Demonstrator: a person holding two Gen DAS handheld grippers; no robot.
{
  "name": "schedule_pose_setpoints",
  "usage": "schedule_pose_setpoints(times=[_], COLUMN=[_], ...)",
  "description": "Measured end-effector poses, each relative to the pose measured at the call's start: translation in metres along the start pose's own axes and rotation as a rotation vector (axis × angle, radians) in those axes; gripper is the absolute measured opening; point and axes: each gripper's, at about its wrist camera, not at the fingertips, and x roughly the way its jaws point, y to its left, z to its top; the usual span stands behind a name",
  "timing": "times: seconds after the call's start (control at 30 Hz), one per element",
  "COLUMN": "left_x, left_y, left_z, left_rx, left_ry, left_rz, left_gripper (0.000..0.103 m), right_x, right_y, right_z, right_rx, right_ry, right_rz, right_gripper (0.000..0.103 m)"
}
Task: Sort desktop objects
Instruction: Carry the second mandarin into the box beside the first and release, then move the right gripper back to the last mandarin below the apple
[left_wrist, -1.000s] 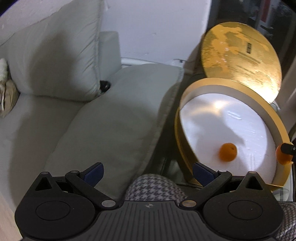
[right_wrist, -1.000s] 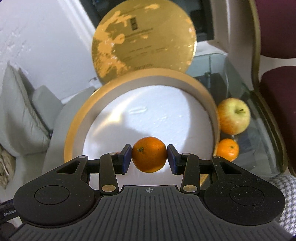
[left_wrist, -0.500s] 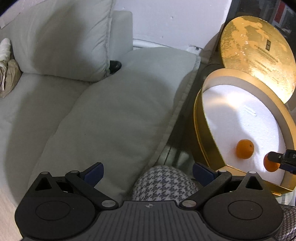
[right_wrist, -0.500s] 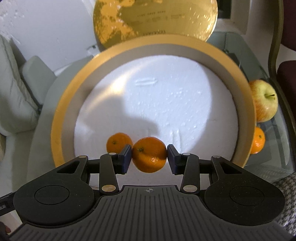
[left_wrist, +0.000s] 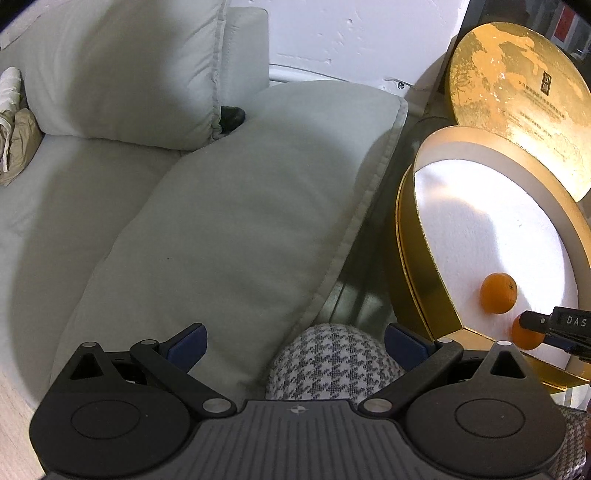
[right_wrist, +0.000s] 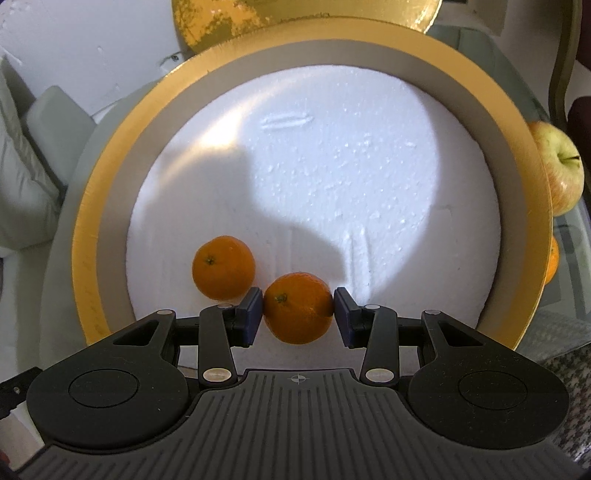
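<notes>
Right gripper (right_wrist: 298, 314) is clamping a dimpled round orange (right_wrist: 297, 307) over white foam in a round gold box (right_wrist: 92, 221); left gripper (left_wrist: 295, 341) is gaping empty.

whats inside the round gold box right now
On the white foam floor of the round gold box lies one loose orange. The right tongs hold a second orange beside it. The floor under the tongs is hidden.
</notes>
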Motion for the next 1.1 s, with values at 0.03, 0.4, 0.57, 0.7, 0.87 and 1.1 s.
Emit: schedule_pose_setpoints(times=[0.03, 0.4, 0.57, 0.7, 0.87, 1.1], left_x=[0.0, -0.011, -0.021, -0.035, -0.053, -0.069], left_y=[-0.001, -0.007, -0.009, -0.016, -0.035, -0.072], left_z=[0.0, -0.003, -0.006, -0.011, -0.019, -0.033], left_rx=[0.0, 0.016, 0.026, 0.049, 0.103, 0.211], left_ry=[0.001, -0.02, -0.043, -0.076, -0.116, -0.154], left_rz=[0.0, 0.001, 0.013, 0.012, 0.0, -0.021], left_gripper=[0.102, 0.102, 0.102, 0.102, 0.102, 0.102], right_x=[0.0, 0.001, -0.005, -0.02, -0.056, -0.104], right_y=[0.0, -0.004, -0.004, -0.008, -0.02, -0.048], right_z=[0.0, 0.001, -0.001, -0.002, -0.007, -0.025], right_rx=[0.0, 0.018, 0.02, 0.028, 0.024, 0.034], right_ry=[-0.003, 0.016, 0.01, -0.016, -0.086, -0.169], right_rz=[0.001, 0.03, 0.038, 0.056, 0.065, 0.053], right_gripper=[0.043, 0.05, 0.051, 0.062, 0.063, 0.065])
